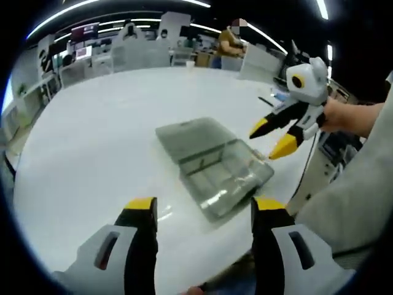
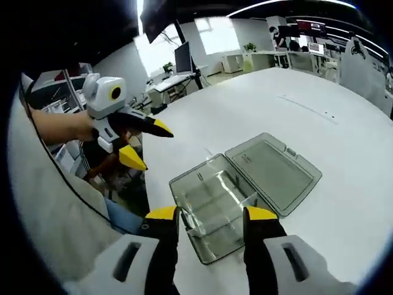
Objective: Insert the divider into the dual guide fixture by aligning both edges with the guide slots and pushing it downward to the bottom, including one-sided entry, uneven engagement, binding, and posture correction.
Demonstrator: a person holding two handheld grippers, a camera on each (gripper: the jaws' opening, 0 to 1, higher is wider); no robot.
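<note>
A clear smoky plastic box (image 1: 212, 169) lies on the white table with its flat lid (image 1: 193, 135) folded open. Its tray (image 2: 215, 209) holds thin clear partitions, and I cannot tell a loose divider from fixed ones. The lid (image 2: 273, 172) lies to the tray's right in the right gripper view. My left gripper (image 1: 204, 209) is open, short of the tray's near edge, with nothing between its fingers. My right gripper (image 2: 212, 215) is open just over the tray's near edge. It also shows as the right gripper (image 1: 272, 137), jaws apart above the tray's corner. The left gripper (image 2: 147, 144) hovers beside the table.
The white table (image 1: 104, 135) spreads wide around the box. A person's hand (image 1: 347, 117) holds the right gripper, and a pale sleeve (image 2: 43, 203) runs along the left. Desks, monitors and a person (image 1: 230, 43) stand beyond the far edge.
</note>
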